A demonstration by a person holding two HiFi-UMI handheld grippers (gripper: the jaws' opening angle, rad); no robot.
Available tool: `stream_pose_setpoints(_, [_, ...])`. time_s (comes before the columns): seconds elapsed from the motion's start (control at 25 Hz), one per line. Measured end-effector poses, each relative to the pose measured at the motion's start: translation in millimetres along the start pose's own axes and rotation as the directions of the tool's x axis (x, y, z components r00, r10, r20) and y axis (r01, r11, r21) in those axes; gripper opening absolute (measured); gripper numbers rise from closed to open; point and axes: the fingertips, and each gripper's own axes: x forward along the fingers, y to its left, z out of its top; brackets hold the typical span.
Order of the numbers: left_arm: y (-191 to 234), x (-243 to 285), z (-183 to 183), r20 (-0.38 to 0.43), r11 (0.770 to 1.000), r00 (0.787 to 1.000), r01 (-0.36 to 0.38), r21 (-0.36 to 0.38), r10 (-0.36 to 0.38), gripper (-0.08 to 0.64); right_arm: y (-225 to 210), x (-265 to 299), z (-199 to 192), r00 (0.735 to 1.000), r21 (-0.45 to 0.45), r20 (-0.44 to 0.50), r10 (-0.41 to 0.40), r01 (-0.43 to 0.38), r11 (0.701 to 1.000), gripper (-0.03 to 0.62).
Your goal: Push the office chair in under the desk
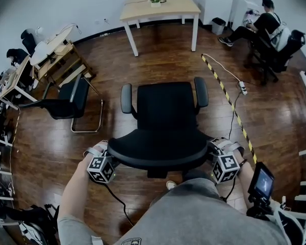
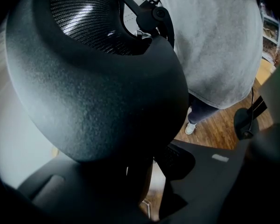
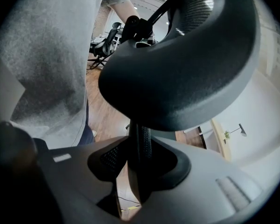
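A black office chair [image 1: 166,111] stands in the middle of the wooden floor with its seat toward the light wooden desk [image 1: 160,6] at the far wall. The backrest [image 1: 160,149] is nearest me. My left gripper [image 1: 111,156] is shut on the backrest's left edge. My right gripper [image 1: 211,153] is shut on its right edge. In the left gripper view the dark backrest [image 2: 93,78] fills the frame, and its rim runs down between the jaws. The right gripper view shows the thin rim [image 3: 140,148] pinched between both pads.
A black cantilever chair [image 1: 66,102] and wooden trestle tables [image 1: 51,50] stand at the left. A yellow-black tape strip [image 1: 229,103] and a power strip [image 1: 242,88] with cable lie on the floor to the right. A person [image 1: 260,27] sits at back right, near a bin [image 1: 218,24].
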Motion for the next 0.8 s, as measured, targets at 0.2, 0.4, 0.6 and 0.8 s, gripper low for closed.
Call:
stream_pose_setpoints(0.2, [19,9,-10,-0.004,1.0,1.0,0.01,-0.002,-0.01,0.138,-20,12,-4,1.0,0.008,0.001,-0.002,0.002,1.0,0.139])
stream_pose_setpoints(0.4, [49,22,-20,-0.011,1.0,1.0,0.016,-0.01,-0.016,0.138,-50,26,-12,1.0,0.006,0.003,-0.002,0.002,1.0,0.138])
stream_pose_setpoints(0.6, [83,37,-26,-0.021,1.0,1.0,0.019,-0.014,-0.019,0.14,-83,38,-25,1.0,0.005,0.012,0.003,-0.003,1.0,0.138])
stream_pose_setpoints(0.8, [132,60,-33,-0.028,0.999,0.999,0.013,-0.033,-0.014,0.143,-131,55,-46,1.0,0.001,0.016,0.0,0.0,1.0,0.138])
